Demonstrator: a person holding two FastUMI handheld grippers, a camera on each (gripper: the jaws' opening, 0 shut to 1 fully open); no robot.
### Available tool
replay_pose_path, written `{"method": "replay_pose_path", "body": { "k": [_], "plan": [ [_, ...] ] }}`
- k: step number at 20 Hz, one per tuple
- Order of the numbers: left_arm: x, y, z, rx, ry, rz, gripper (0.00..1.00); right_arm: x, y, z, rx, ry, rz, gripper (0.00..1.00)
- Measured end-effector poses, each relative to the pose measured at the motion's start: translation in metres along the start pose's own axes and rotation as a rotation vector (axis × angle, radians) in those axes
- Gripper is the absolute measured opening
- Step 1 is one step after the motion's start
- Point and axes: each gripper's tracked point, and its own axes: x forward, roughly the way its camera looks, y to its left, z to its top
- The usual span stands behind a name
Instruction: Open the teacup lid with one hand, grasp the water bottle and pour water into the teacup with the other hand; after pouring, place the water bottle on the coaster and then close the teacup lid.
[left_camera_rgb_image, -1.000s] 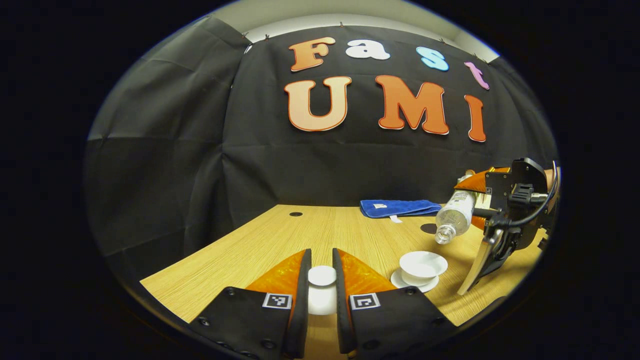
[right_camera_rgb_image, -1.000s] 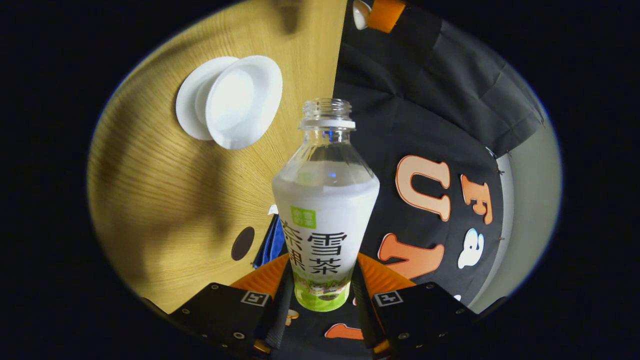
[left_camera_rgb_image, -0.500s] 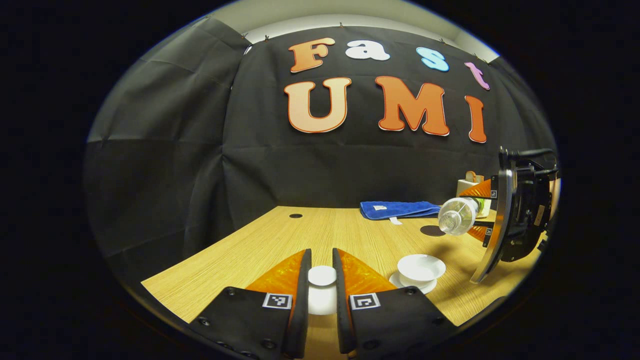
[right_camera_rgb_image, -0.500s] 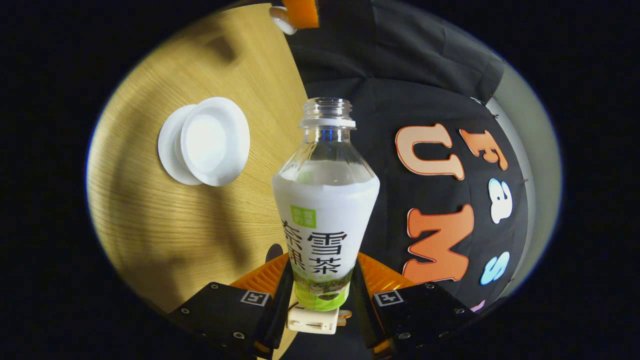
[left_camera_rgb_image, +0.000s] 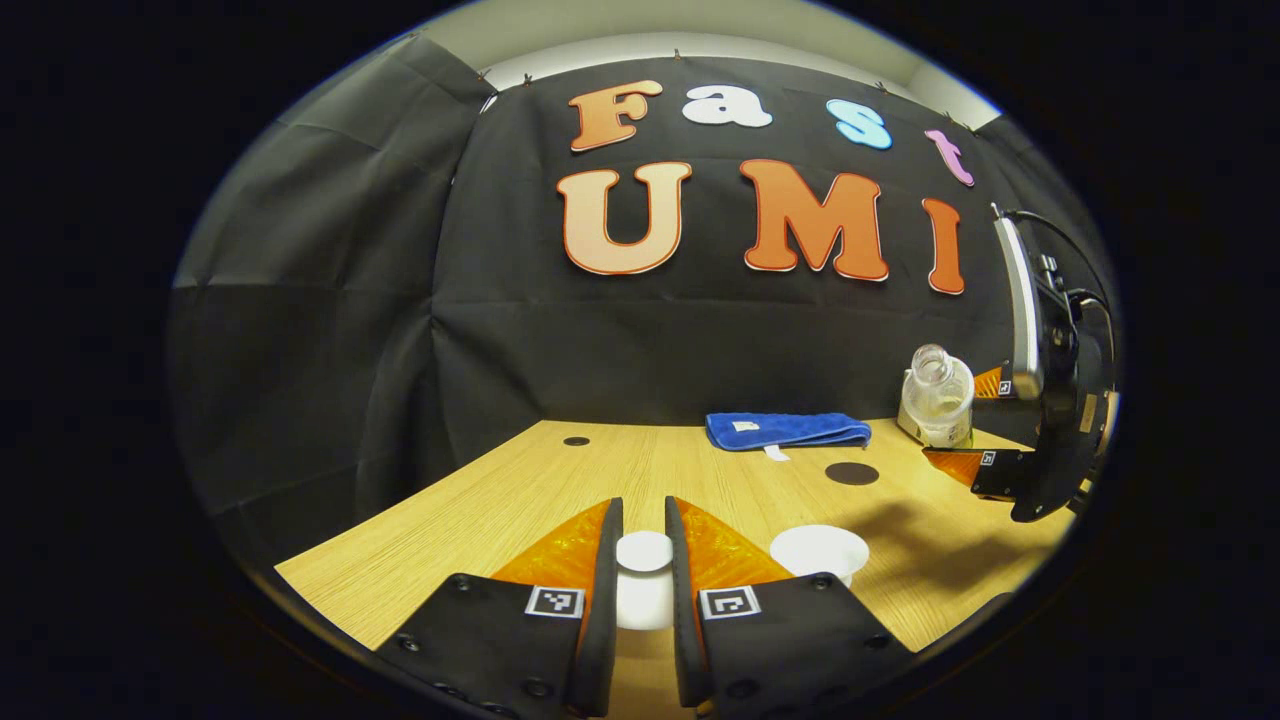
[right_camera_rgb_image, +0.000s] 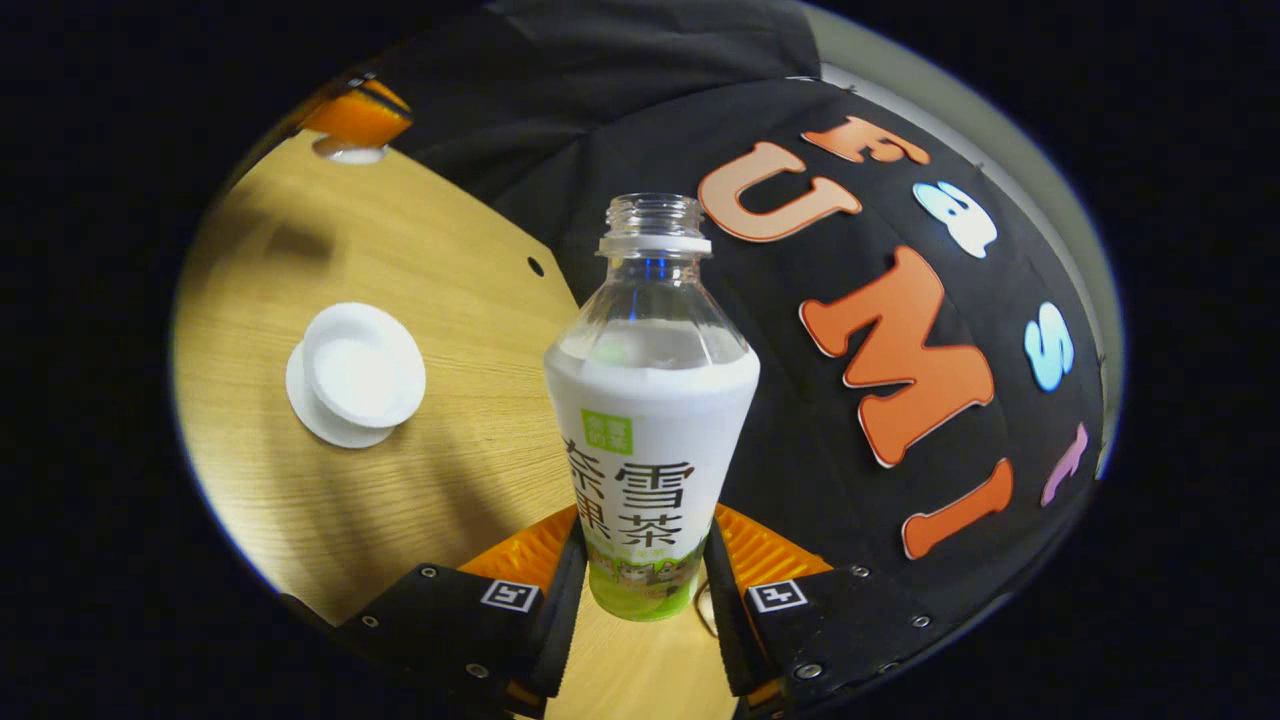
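My left gripper is shut on the knob of the white teacup lid and holds it above the table's near edge. The open white teacup stands on its saucer just right of it, partly behind my finger. At the far right, my right gripper is shut on the uncapped water bottle, nearly upright above the table. In the right gripper view the bottle stands between my fingers, with the teacup on its saucer to the left. The left gripper with the lid is at the top left.
A dark round coaster lies on the wooden table between the teacup and the bottle. A folded blue towel lies at the back by the black cloth wall. A small dark hole marks the table's far left.
The bottle has swung up from mouth-down over the teacup to nearly upright and moved back to the right, away from the cup. My left gripper still holds the lid in the same place.
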Motion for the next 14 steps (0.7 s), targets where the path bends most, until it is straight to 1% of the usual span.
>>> {"method": "replay_pose_path", "body": {
  "k": [2,4,6,9,14],
  "plan": [
    [0.004,-0.011,0.005,-0.01,-0.008,-0.018,0.28,-0.004,-0.004,-0.007,0.126,0.011,0.011,0.62],
    [0.007,-0.022,0.01,-0.022,-0.014,-0.039,0.28,-0.009,-0.001,-0.011,0.273,0.019,0.053,0.62],
    [0.012,-0.034,0.014,-0.032,-0.021,-0.056,0.28,-0.015,0.003,-0.015,0.389,0.017,0.083,0.62],
    [0.019,-0.052,0.02,-0.041,-0.027,-0.08,0.28,-0.013,0.004,-0.022,0.496,0.032,0.102,0.62],
    [0.029,-0.082,0.032,-0.042,-0.048,-0.11,0.28,-0.011,0.015,-0.031,0.693,0.033,0.179,0.62]
  ]
}}
